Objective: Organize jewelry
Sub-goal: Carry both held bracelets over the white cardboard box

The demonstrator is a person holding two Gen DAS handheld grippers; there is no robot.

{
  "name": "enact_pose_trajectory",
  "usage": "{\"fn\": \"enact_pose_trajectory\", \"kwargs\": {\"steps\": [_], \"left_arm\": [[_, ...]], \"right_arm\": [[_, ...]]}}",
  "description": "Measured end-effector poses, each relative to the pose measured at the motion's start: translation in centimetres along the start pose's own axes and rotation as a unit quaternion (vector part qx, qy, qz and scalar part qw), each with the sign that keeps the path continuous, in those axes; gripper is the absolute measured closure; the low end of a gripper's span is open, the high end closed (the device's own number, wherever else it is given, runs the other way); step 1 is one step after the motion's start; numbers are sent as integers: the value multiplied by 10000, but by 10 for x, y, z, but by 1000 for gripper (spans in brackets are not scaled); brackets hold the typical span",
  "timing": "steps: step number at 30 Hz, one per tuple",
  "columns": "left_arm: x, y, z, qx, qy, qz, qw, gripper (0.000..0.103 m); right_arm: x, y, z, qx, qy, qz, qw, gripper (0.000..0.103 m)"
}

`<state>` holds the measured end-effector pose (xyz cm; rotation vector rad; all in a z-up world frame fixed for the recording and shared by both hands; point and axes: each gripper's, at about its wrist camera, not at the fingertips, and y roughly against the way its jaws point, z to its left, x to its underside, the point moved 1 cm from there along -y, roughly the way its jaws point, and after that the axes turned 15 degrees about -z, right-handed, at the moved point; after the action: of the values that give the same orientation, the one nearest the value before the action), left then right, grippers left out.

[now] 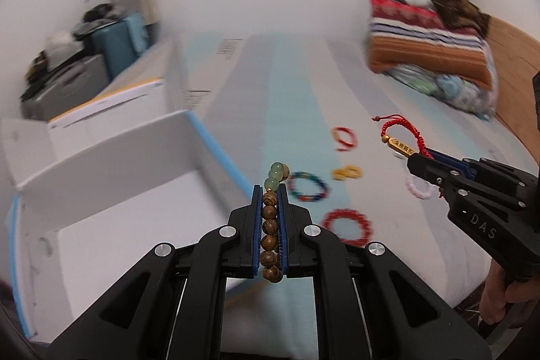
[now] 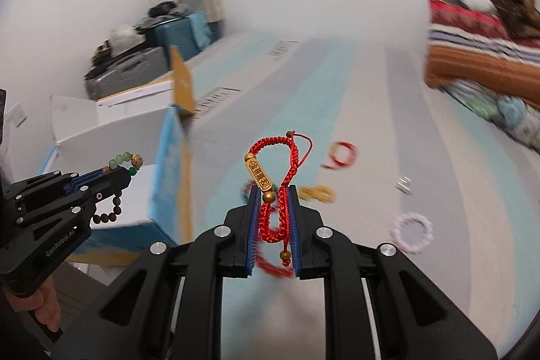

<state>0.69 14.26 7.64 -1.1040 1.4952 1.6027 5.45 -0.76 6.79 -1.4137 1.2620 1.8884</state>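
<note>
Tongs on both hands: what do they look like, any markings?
Both are matte black plastic with blue ribbed pads on the fingers and silver round pivot bolts. The left tongs carry "GenRobot.AI" in pale lettering on the side, seen from the right wrist view. The right tongs show "DAS" on the body in the left wrist view.

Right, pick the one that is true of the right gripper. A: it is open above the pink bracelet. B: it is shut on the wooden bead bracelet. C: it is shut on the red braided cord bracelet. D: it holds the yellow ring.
C: the right gripper has its blue pads pressed on the red braided cord bracelet, whose gold tag hangs above the fingertips.
</note>
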Motion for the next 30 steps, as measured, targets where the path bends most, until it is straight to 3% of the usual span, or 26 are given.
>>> {"fn": "enact_pose_trajectory", "kwargs": {"steps": [7,16,27,30], "left_arm": [[3,17,66,-672,243,60,9974,95],[26,32,129,-1426,486,405,9878,95],[61,25,168,-1778,721,1022,9761,95],[69,18,172,-1727,789,1220,9742,95]], "right_arm": [[-13,-22,73,-528,333,57,9980,88],[4,-55,156,-1104,782,500,9895,88],[33,-108,197,-1227,1011,1449,9766,88],[38,-118,201,-1157,1049,1675,9734,88]]}}
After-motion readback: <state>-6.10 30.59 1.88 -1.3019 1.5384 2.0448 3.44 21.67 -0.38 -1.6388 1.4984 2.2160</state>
